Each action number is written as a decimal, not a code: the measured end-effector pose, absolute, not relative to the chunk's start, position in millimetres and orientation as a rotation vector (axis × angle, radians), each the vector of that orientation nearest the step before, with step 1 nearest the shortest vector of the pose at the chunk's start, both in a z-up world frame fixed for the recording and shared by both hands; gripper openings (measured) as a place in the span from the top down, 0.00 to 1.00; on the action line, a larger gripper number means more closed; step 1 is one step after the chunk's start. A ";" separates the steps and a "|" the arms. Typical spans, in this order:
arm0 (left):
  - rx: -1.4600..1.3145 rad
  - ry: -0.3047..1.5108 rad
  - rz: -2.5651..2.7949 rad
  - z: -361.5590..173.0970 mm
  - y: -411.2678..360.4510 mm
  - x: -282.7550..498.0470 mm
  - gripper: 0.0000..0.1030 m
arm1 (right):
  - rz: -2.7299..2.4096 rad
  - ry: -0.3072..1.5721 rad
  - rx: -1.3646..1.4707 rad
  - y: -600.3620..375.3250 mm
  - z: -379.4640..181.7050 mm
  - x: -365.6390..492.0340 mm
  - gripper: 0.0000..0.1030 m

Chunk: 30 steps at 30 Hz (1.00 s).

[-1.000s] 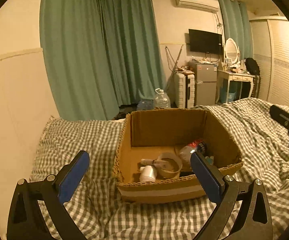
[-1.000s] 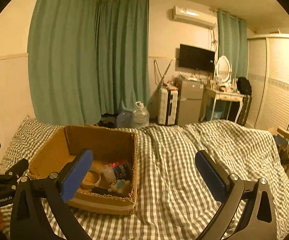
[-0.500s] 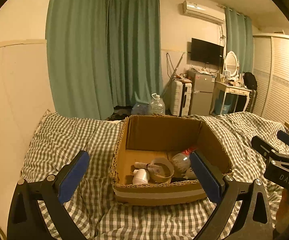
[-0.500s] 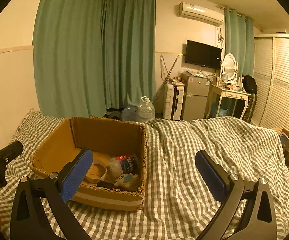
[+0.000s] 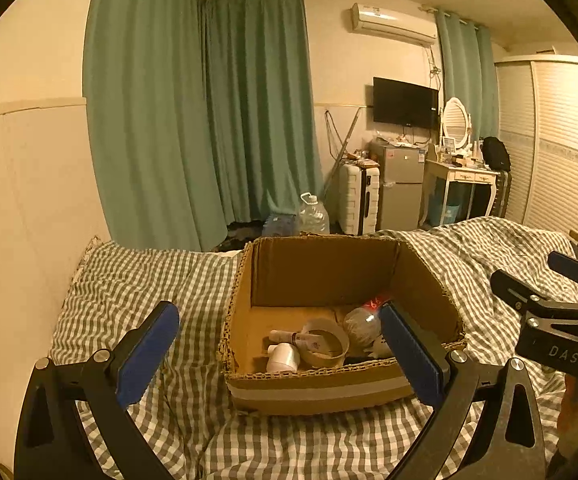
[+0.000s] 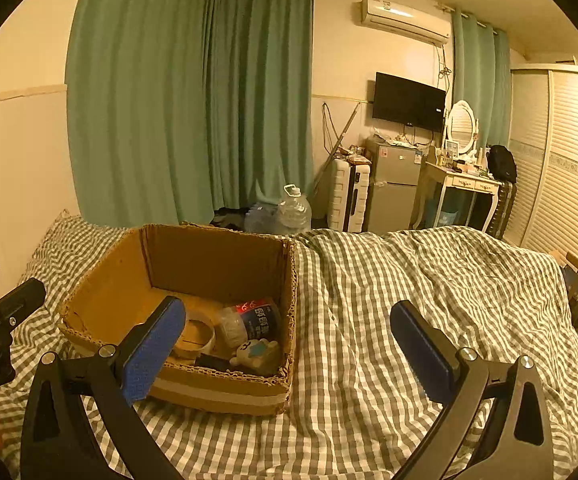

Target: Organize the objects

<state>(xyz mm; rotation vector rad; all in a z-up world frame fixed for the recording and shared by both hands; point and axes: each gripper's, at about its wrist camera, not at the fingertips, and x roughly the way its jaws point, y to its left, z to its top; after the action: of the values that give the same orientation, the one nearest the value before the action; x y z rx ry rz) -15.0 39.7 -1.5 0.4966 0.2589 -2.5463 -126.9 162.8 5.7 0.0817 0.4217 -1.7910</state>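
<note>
An open cardboard box (image 5: 321, 388) (image 6: 217, 390) sits on the checked bedspread (image 5: 149, 288). Inside lie a tape roll (image 5: 325, 342) (image 6: 195, 336), a white tube (image 5: 283, 358), a plastic bottle with a red and blue label (image 6: 249, 320) (image 5: 363, 320) and a small white toy (image 6: 255, 354). My left gripper (image 5: 277, 354) is open and empty, held above the box's near edge. My right gripper (image 6: 289, 344) is open and empty, held to the right of the box over the bedspread (image 6: 429, 280). Each gripper shows at the edge of the other's view.
The bed meets a cream wall (image 5: 29, 200) on the left. Beyond the foot of the bed stand green curtains (image 5: 209, 120), a water jug (image 5: 313, 216), a white suitcase (image 5: 359, 198), a small fridge (image 5: 401, 184), a dressing table (image 5: 465, 188) and a wardrobe (image 5: 557, 148).
Both grippers have drawn back and up from the box, which now looks smaller and lower in both views. Both stay open and empty.
</note>
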 end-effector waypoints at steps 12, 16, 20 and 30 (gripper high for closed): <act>0.519 0.297 -2.553 -4.9 37.0 -16.8 0.00 | -1.782 0.441 0.085 159.9 1.4 -124.3 0.00; 0.524 0.291 -2.552 -5.8 38.4 -17.3 0.00 | -1.778 0.446 0.087 158.5 0.1 -123.9 0.00; 0.521 0.259 -2.544 -4.4 40.4 -17.7 0.00 | -1.776 0.446 0.089 158.7 -1.0 -123.4 0.00; 0.541 0.296 -2.555 -6.0 36.9 -18.7 0.00 | -1.771 0.449 0.095 158.5 -3.7 -123.9 0.00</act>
<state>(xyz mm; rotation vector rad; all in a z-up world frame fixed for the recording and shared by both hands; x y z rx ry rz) -18.7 36.9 -6.0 0.5411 0.2962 -2.5549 -123.9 158.5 -3.7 0.0952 0.4488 -1.7709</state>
